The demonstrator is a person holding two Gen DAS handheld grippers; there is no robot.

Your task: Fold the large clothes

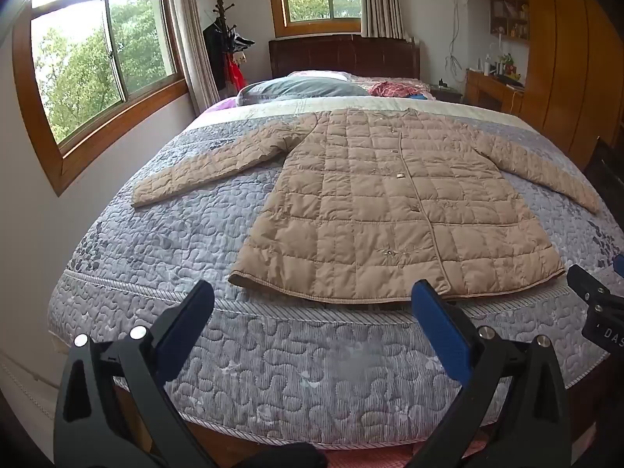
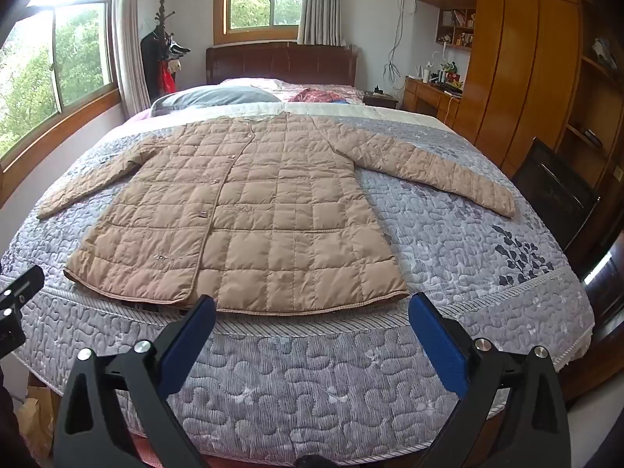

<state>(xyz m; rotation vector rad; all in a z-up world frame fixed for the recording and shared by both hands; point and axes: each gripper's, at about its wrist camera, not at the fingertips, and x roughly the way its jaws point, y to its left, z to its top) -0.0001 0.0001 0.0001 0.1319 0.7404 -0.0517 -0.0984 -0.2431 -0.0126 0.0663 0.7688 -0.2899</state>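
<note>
Left wrist view is taking in a bed point(image 1: 273, 370) that is filling most of the room, its grey quilt point(image 1: 163, 241) spreading to the foot and hanging over the near edge. Lying flat on that quilt is a tan quilted coat point(image 1: 390, 210) — front up, hem toward the cameras and just short of the bed's foot, collar toward the headboard point(image 1: 343, 54). Its sleeves are stretching out to either side: one sleeve point(image 1: 202, 163) is angling toward the window point(image 1: 101, 66), the other sleeve point(image 2: 433, 163) is reaching toward the wooden wardrobe point(image 2: 518, 78). A row of snaps is running down the coat's closed front. Beyond the collar a grey pillow point(image 1: 300, 87) is resting on the bedding, and a coat rack point(image 1: 226, 46) is standing in the corner beside the headboard. Nearest the lens, the left gripper point(image 1: 312, 296) is hovering over the foot of the bed with its jaws spread wide and nothing between them, the blue pads point(image 1: 440, 335) facing each other across bare quilt. The right gripper point(image 2: 312, 304) is doing the same in the right wrist view — jaws fully apart, empty, its tips seen against the coat's hem without clearly touching it. A part of each gripper is showing at the edge of the other's view, so the two are sitting side by side.
</note>
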